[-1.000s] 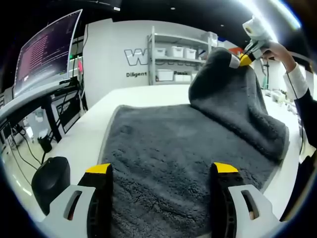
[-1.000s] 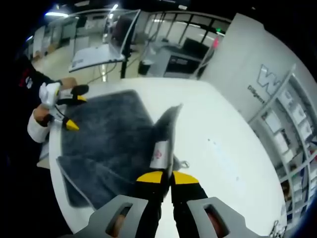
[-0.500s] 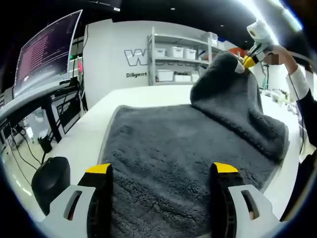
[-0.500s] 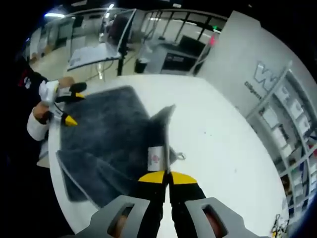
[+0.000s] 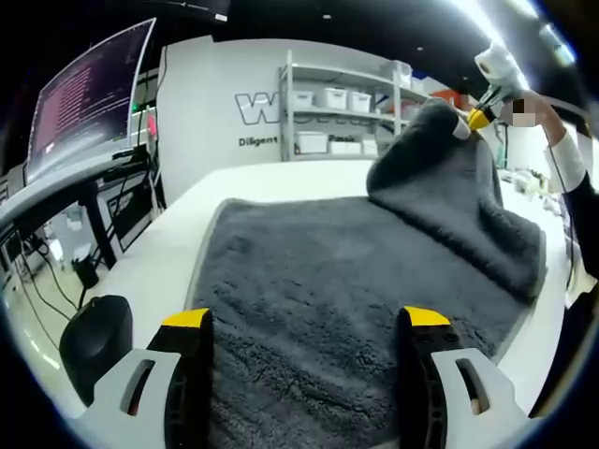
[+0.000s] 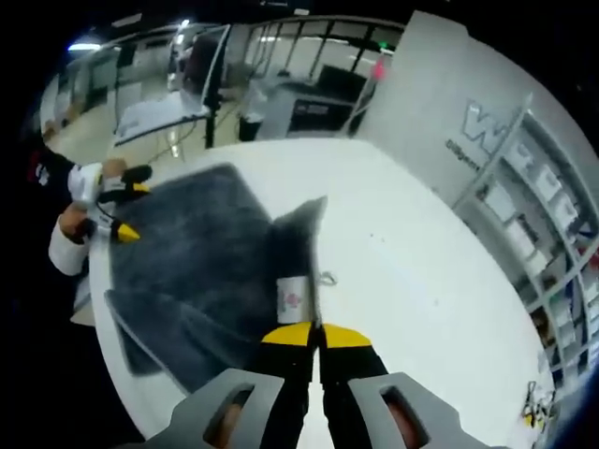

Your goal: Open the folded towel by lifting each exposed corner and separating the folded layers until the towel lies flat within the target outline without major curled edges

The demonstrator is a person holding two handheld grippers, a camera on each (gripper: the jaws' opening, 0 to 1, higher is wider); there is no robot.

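The long white table [image 5: 281, 182] carried the thick dark grey plush towel [image 5: 337, 299], which lay spread over most of the near end, one layer flat on the surface. In the right gripper view the same towel [image 6: 187, 253] covered the table [image 6: 412, 271] on the person's side, with the far half bare. One corner of the towel was raised well above the table, its fold hanging down to the flat layer.

The right gripper [image 5: 477, 117], yellow-tipped with grey arms, had that lifted corner pinched; in its own view its jaws [image 6: 304, 334] sat pressed together on the towel edge, just below a small white label [image 6: 293, 297] sewn to the cloth.

The left gripper [image 5: 309, 320] hovered low over the flat part of the towel, jaws wide apart, gripping nothing. In the right gripper view it [image 6: 126, 210] showed in a hand [image 6: 70, 224] at the table's near edge.
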